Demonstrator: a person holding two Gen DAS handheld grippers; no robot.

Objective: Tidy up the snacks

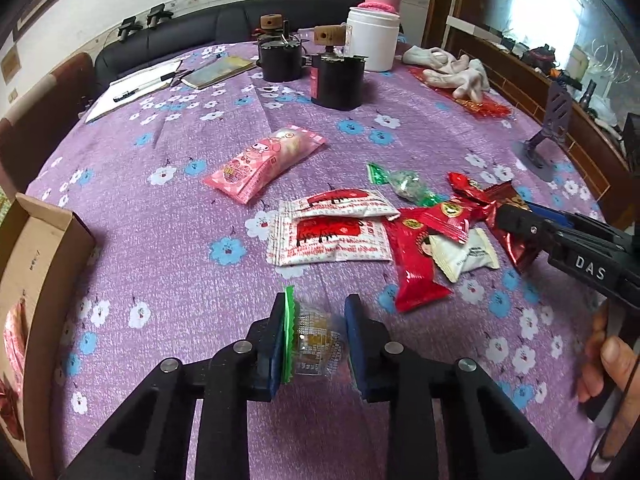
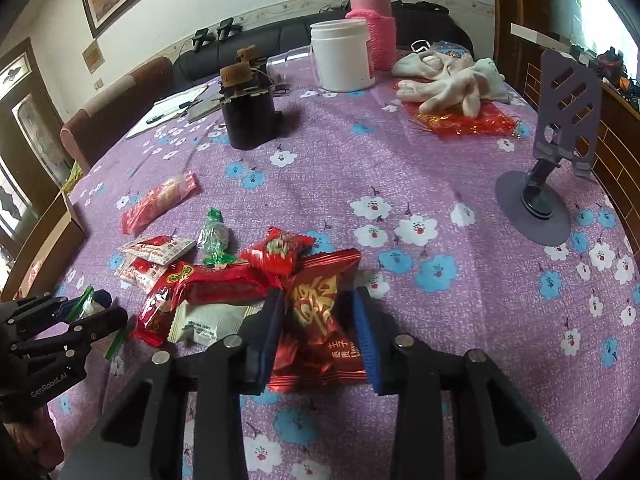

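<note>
My left gripper (image 1: 316, 332) is shut on a clear candy with green frilled ends (image 1: 316, 346), held just above the purple cloth. My right gripper (image 2: 316, 322) is shut on a dark red foil snack packet with gold writing (image 2: 320, 316); it also shows in the left wrist view (image 1: 516, 226). A pile of snacks lies between them: two white-and-red sachets (image 1: 332, 228), red packets (image 1: 416, 252), a white packet (image 1: 468, 254), a green-wrapped candy (image 1: 404, 184). A pink packet (image 1: 264, 162) lies apart. An open cardboard box (image 1: 36, 264) stands at the left.
Two black canisters (image 1: 338, 80), a white jar (image 1: 372, 38), a pink flask (image 2: 372, 20), white gloves (image 2: 448, 80) on red foil and papers with pens (image 1: 136, 88) sit at the far side. A purple phone stand (image 2: 556, 152) is at the right.
</note>
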